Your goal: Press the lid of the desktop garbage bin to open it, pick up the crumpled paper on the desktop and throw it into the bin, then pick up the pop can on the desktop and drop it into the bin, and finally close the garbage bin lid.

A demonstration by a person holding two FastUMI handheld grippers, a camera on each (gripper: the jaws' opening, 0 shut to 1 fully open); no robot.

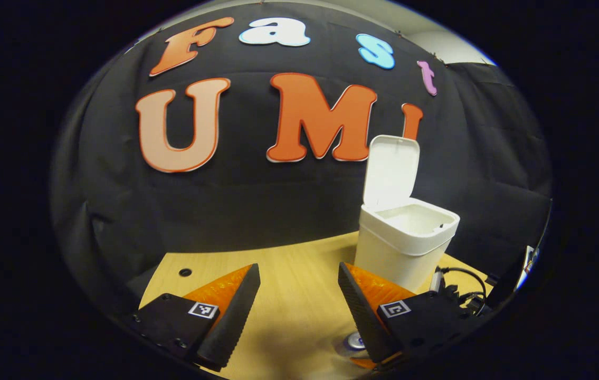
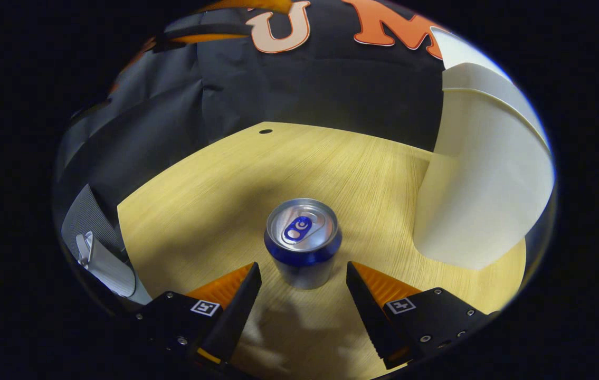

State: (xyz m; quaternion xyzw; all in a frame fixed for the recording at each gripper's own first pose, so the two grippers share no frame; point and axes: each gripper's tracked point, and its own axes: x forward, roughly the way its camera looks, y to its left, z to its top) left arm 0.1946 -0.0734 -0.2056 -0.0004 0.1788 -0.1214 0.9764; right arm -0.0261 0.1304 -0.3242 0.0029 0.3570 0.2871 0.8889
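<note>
Pale wood forms the table (image 2: 215,200), where the white bin (image 1: 405,248) stands with its lid (image 1: 391,169) raised upright. The pop can (image 2: 303,243) stands upright near the bin, just ahead of the right gripper (image 2: 303,295), whose fingers are spread, untouching. The left gripper (image 1: 299,301) gapes, holding nothing.

Bare table (image 2: 215,179) lies open left of and behind the can (image 2: 303,240), which stands between the spread fingers of the right gripper (image 2: 303,282), while the bin (image 2: 484,179) walls off the right, its lid (image 1: 391,170) raised over the open mouth.
</note>
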